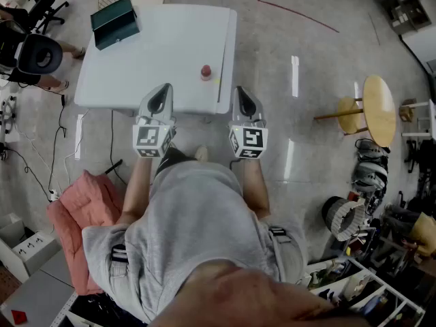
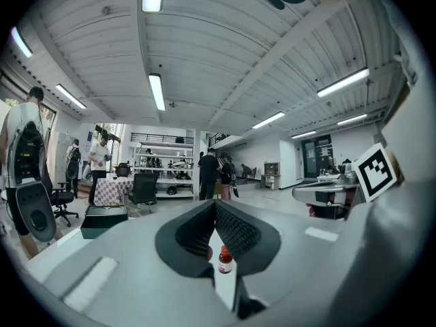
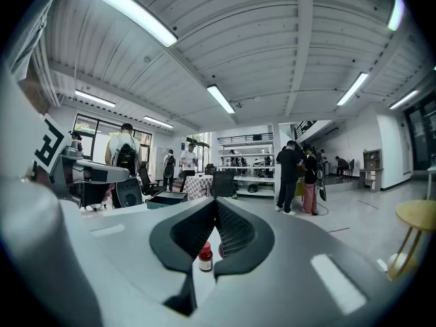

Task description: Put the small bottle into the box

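A small bottle (image 1: 206,72) with a red cap stands upright near the right front of the white table (image 1: 170,39). At the table's far left corner lies a dark green box (image 1: 114,22), closed as far as I can see. Both grippers hover at the near table edge, level and pointing at the table. My left gripper (image 1: 165,87) is shut and empty, left of the bottle. My right gripper (image 1: 240,89) is shut and empty, right of it. The bottle (image 2: 224,259) shows beyond the touching jaw tips in the left gripper view, well apart, and likewise the bottle (image 3: 205,257) in the right gripper view.
A round wooden side table (image 1: 378,107) stands on the floor to the right, with clutter behind it. An office chair (image 1: 34,53) is left of the table and a pink cushion (image 1: 82,210) lies near my left side. People (image 3: 298,176) stand by shelves in the background.
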{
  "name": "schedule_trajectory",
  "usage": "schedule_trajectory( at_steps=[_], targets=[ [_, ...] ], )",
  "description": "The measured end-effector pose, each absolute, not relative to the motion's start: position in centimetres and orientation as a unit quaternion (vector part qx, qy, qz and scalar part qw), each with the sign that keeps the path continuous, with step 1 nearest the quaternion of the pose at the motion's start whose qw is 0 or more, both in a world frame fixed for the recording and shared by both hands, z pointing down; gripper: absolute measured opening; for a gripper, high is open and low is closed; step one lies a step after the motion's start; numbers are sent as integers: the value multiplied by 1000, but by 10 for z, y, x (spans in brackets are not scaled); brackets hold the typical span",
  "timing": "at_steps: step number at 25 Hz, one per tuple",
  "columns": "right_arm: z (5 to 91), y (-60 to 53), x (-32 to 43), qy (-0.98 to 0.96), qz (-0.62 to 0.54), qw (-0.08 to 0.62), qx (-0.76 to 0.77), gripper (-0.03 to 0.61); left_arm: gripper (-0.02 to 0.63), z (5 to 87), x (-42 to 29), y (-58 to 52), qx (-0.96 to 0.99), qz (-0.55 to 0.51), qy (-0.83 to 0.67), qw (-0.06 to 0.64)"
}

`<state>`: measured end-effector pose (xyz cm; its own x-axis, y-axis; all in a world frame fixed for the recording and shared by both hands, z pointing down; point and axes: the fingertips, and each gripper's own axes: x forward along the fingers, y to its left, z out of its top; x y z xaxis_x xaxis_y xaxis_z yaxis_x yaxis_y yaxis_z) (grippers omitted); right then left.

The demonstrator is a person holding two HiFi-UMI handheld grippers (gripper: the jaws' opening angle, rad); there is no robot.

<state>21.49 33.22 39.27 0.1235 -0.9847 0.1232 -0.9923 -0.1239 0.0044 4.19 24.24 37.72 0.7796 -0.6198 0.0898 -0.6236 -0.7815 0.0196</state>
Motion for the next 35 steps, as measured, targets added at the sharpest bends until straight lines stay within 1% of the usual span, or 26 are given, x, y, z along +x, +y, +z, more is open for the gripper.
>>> schedule_trajectory(
  at_steps=[8, 15, 22, 35],
  targets=[
    [391, 331, 216, -664, 47, 35, 745, 4, 12, 380, 47, 243, 944, 46, -326, 25],
    [400, 317, 208, -676, 54, 45, 733, 3, 12, 381, 51, 235, 946, 60, -318, 14],
    [416, 285, 202, -678, 73, 52, 729, 3, 12, 402, 55, 207, 948, 76, -309, 31],
    [480, 225, 205, -655, 142, 80, 738, 3, 12, 457, 68, 146, 950, 126, -274, 77]
  ],
)
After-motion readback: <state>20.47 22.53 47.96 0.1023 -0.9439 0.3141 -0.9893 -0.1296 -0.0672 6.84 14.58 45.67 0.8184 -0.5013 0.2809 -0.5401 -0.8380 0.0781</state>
